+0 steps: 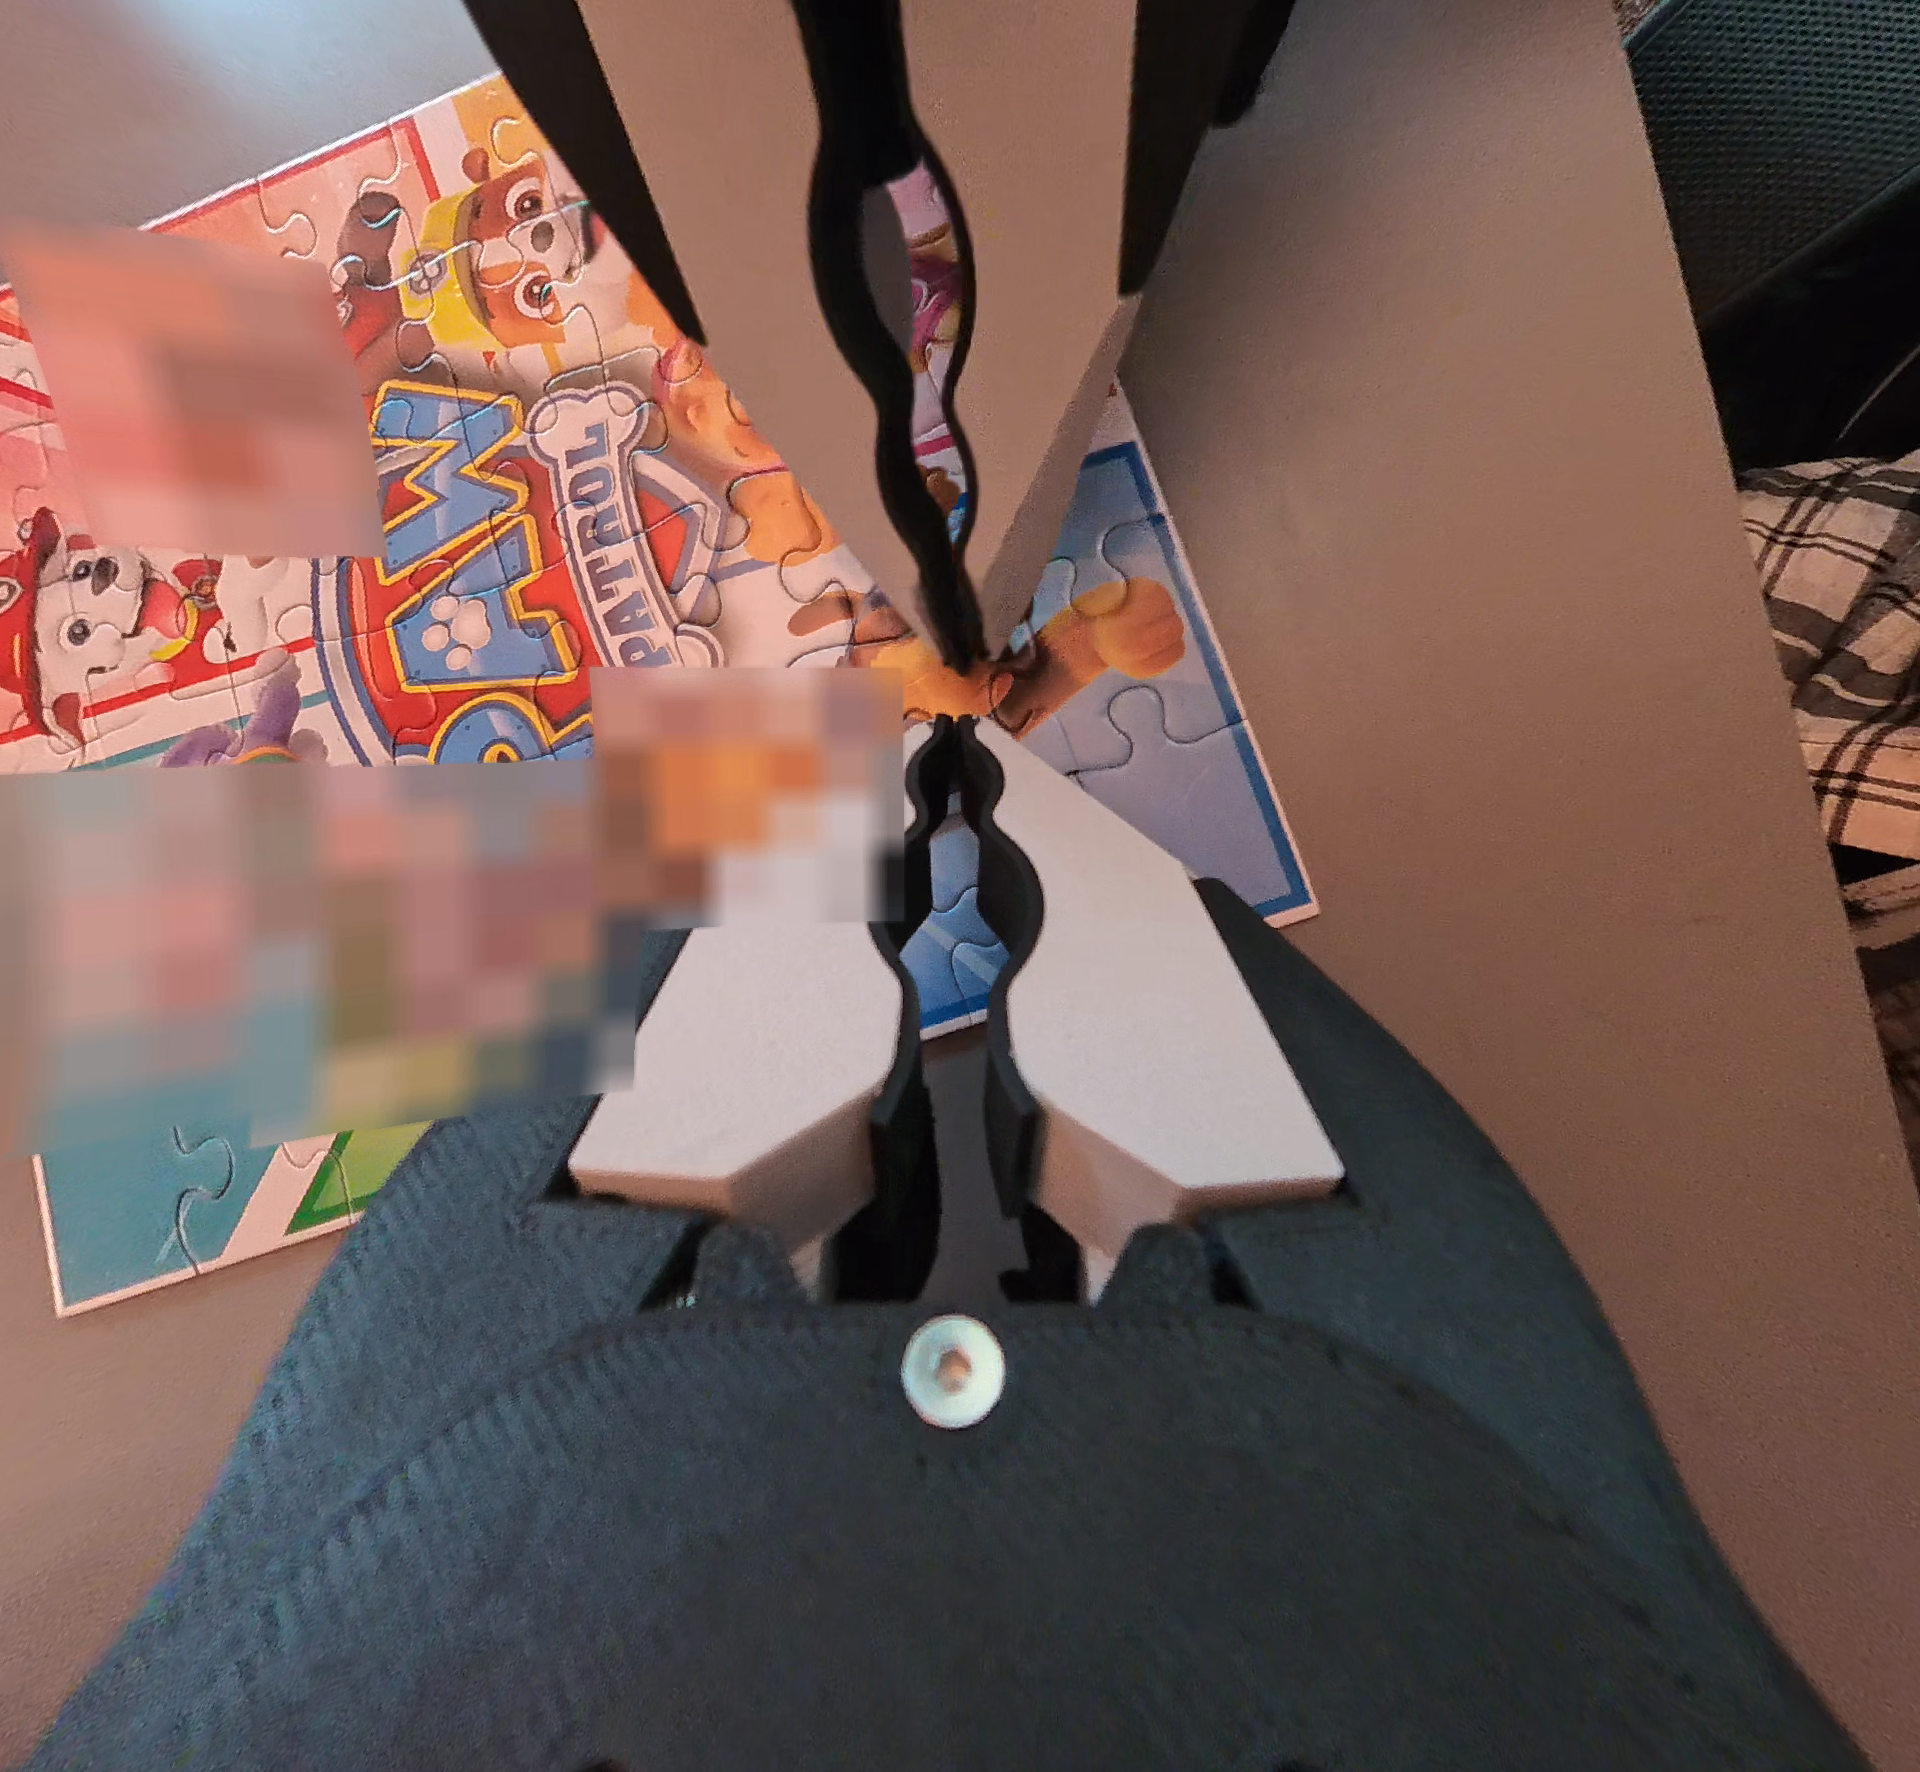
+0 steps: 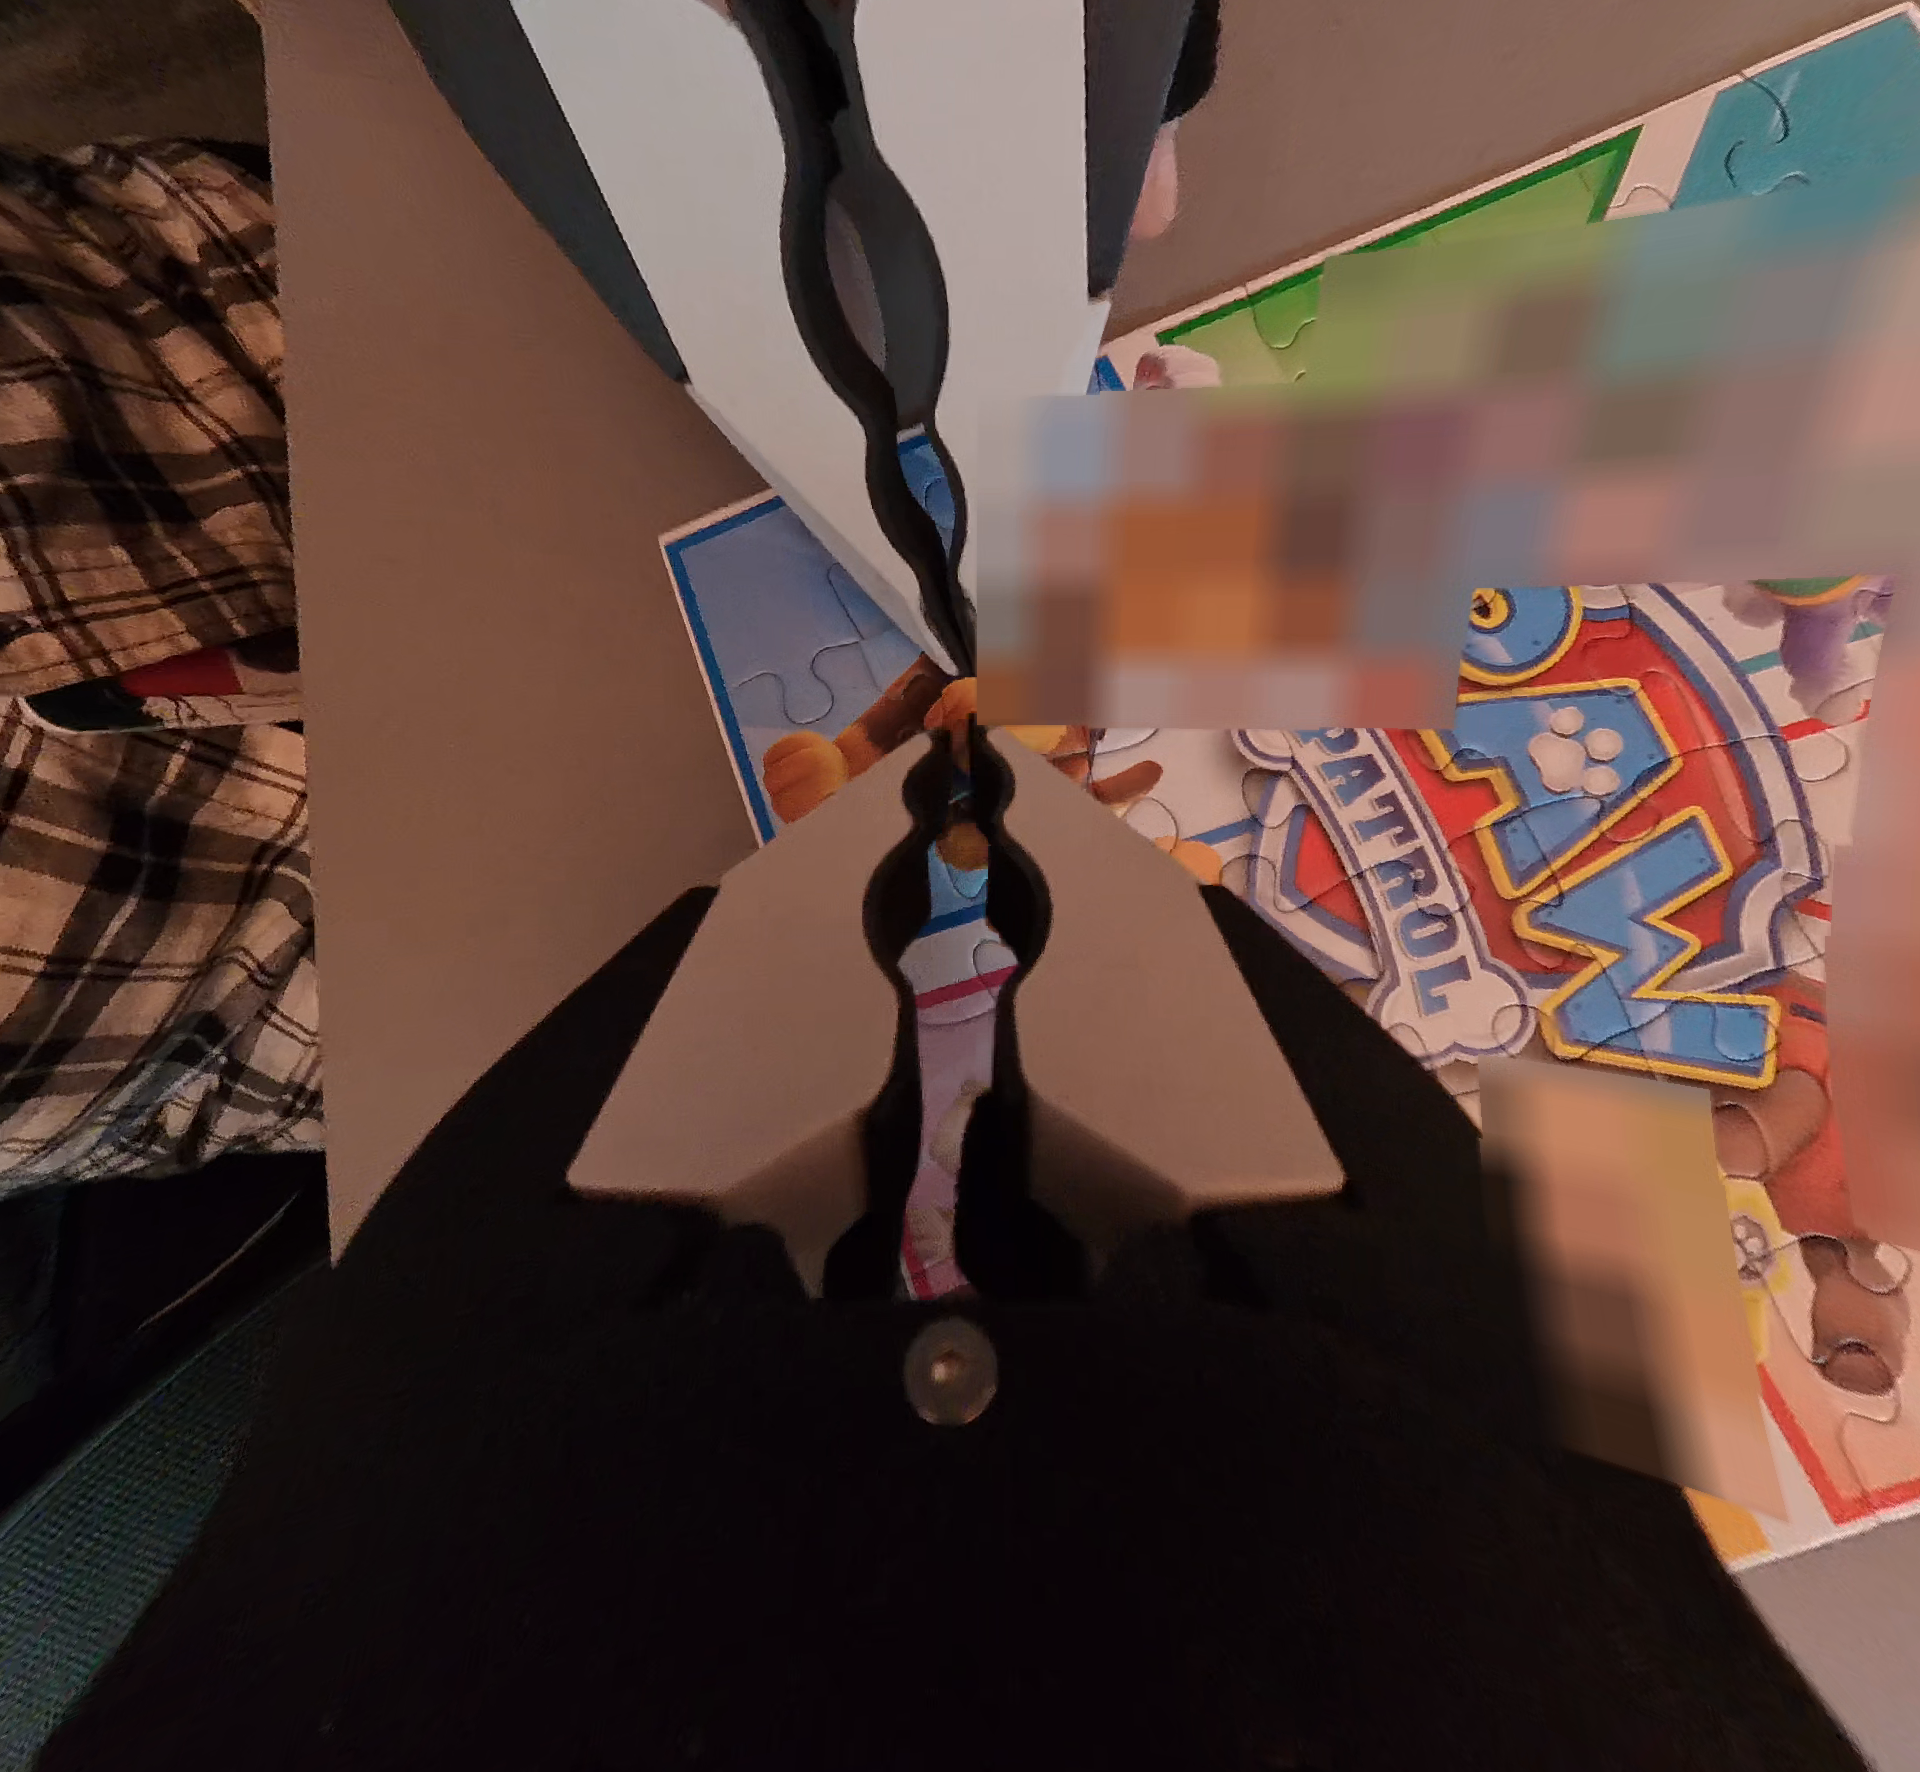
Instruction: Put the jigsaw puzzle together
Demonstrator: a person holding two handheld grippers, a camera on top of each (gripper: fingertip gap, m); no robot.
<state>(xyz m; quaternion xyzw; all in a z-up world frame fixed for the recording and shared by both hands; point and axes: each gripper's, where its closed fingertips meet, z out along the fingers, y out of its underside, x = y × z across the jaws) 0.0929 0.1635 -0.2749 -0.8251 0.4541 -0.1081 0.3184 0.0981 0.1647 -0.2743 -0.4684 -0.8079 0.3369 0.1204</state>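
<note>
The jigsaw puzzle point(image 1: 644, 517) was laid flat on the grey-brown tabletop point(image 1: 1403, 579), its pieces interlocked into one sheet with a colourful cartoon picture and a blue-bordered corner point(image 1: 1195, 735) at the right of the left wrist view. The left hand-held gripper point(image 1: 951, 730) was positioned at the near side of that corner, its two fingers brought together with only a thin slit between the wavy black pads point(image 1: 1013, 891); the tips were placed on or just above an orange and brown part of the picture, and contact could not be confirmed. The right hand-held gripper point(image 2: 971, 746) was presented from the opposite side, likewise closed to a narrow slit, with its tips meeting those of the left one over the same spot. No separate piece could be made out between either pair of fingers. A plaid cloth point(image 2: 135, 579) was seen beyond the tabletop edge, and a dark mesh surface point(image 1: 1787, 81) at the far right.
</note>
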